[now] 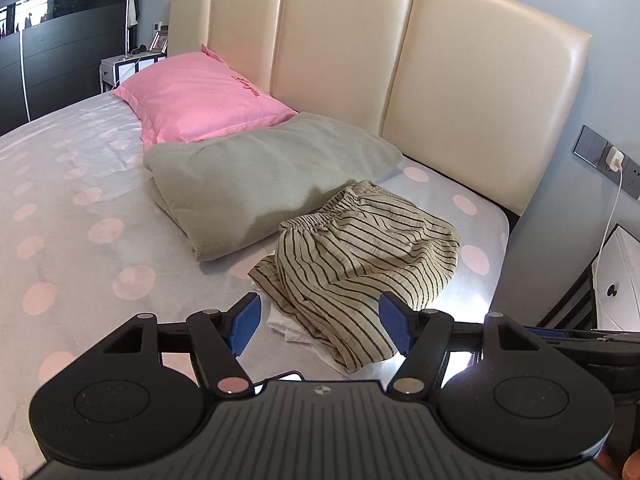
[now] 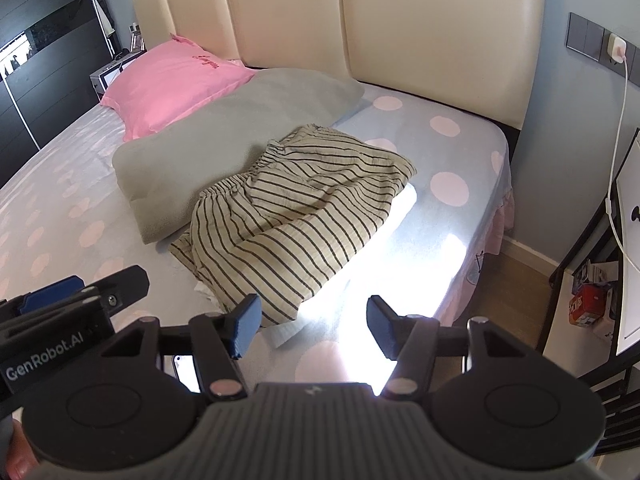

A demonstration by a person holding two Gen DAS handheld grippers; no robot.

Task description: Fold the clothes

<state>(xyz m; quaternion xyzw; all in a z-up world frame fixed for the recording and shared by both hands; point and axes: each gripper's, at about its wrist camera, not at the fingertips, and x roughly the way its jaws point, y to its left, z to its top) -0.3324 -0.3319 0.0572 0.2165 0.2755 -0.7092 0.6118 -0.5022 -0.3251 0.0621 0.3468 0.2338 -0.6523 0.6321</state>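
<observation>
Striped shorts lie rumpled, unfolded, near bed right edge; left gripper and right gripper both fingers apart, empty: folding not begun.

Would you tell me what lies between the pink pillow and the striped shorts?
A folded grey blanket lies between the pillow and shorts, in both views.

Striped beige shorts: dark thin stripes, elastic waistband, loosely bunched, unfolded, lying flat near bed's right edge toward headboard end, waistband touching folded grey blanket; white cloth peeking from under lower hem.
</observation>
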